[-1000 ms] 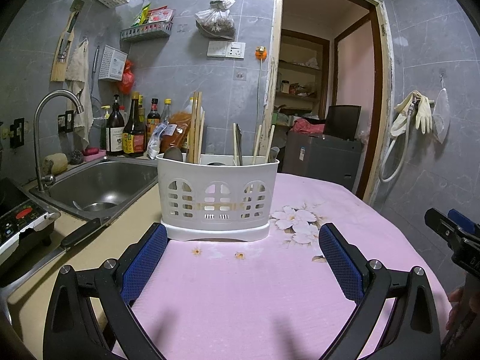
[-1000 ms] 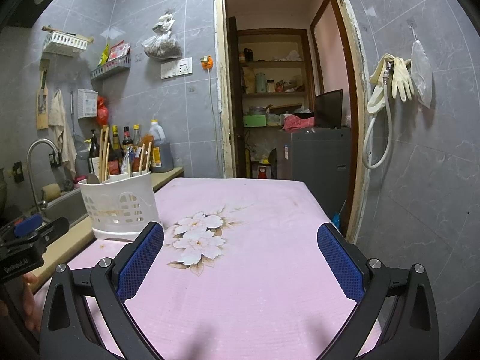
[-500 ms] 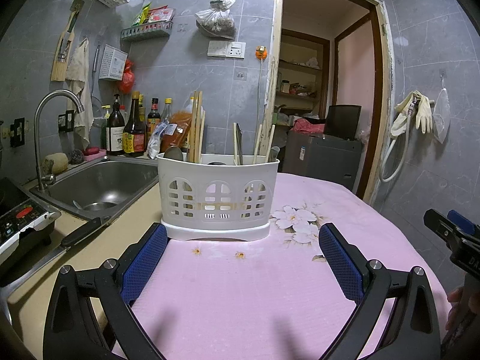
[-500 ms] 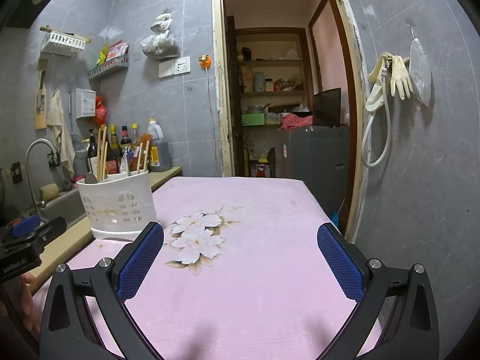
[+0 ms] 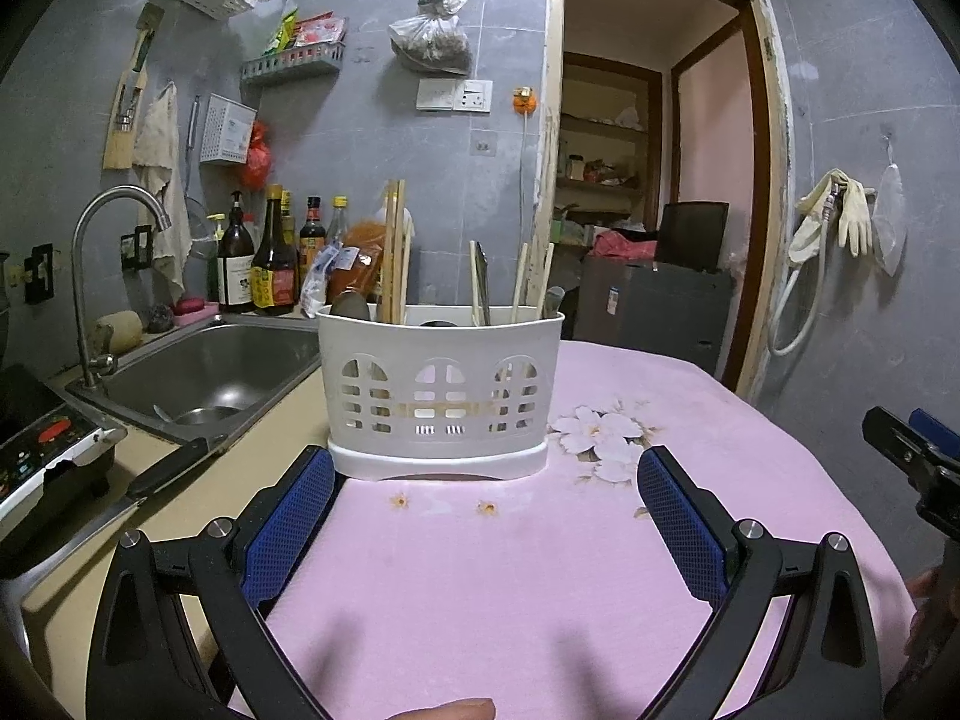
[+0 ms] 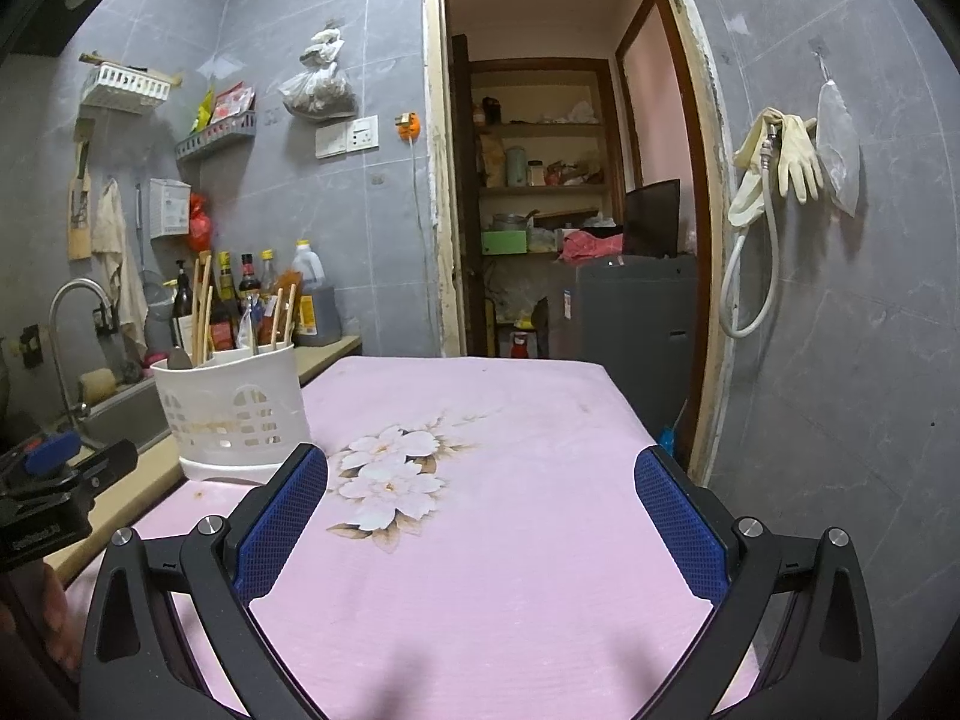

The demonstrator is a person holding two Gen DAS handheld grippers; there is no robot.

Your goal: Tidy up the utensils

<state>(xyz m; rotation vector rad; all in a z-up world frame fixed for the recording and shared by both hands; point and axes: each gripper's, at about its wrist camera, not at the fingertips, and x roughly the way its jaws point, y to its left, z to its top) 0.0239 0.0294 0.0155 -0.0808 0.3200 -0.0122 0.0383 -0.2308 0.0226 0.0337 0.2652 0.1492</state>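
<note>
A white slotted utensil holder (image 5: 440,387) stands on the pink flowered tablecloth (image 5: 480,588), at its left edge. Chopsticks (image 5: 394,252), a dark flat utensil (image 5: 483,282) and spoon handles stick up out of it. My left gripper (image 5: 483,480) is open just in front of the holder, nothing between its blue pads. In the right wrist view the holder (image 6: 231,411) sits at the left, and my right gripper (image 6: 480,477) is open over the bare cloth, to the right of the holder and apart from it.
A steel sink (image 5: 204,372) with a tap (image 5: 102,264) lies left of the holder. A knife (image 5: 150,480) rests on the beige counter beside a stove (image 5: 42,450). Sauce bottles (image 5: 264,264) line the wall. A doorway (image 6: 558,210) opens behind the table.
The right wrist view has drifted slightly, so the holder sits a little lower and nearer. The left gripper has barely moved. Both grippers stay open.
</note>
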